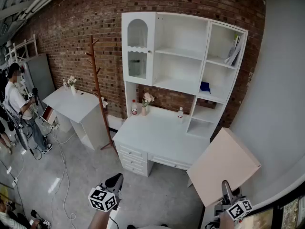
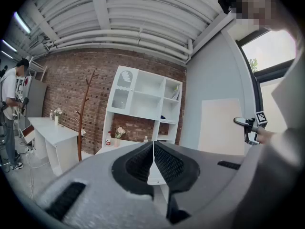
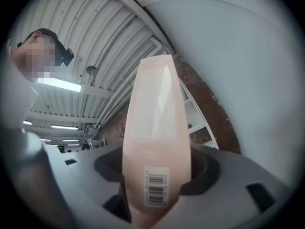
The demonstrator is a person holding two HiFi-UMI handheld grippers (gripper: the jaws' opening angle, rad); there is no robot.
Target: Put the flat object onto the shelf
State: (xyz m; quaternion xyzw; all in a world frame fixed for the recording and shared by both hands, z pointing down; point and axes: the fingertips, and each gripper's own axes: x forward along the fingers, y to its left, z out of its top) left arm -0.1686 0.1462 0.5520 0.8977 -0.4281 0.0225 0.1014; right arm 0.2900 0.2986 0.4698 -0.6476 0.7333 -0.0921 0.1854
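Observation:
A flat pale pink board hangs tilted in the air at the right of the head view, in front of the white desk's right end. My right gripper is shut on its lower edge. In the right gripper view the board fills the middle, standing up between the jaws with a barcode sticker near its base. My left gripper is low at the bottom centre, shut with nothing in it; its jaws touch. The white shelf unit stands on the desk against the brick wall.
The desk carries a bottle, a small flower vase and another bottle. A blue thing and books sit in the right shelves. A wooden coat stand, a second white table and a person are to the left.

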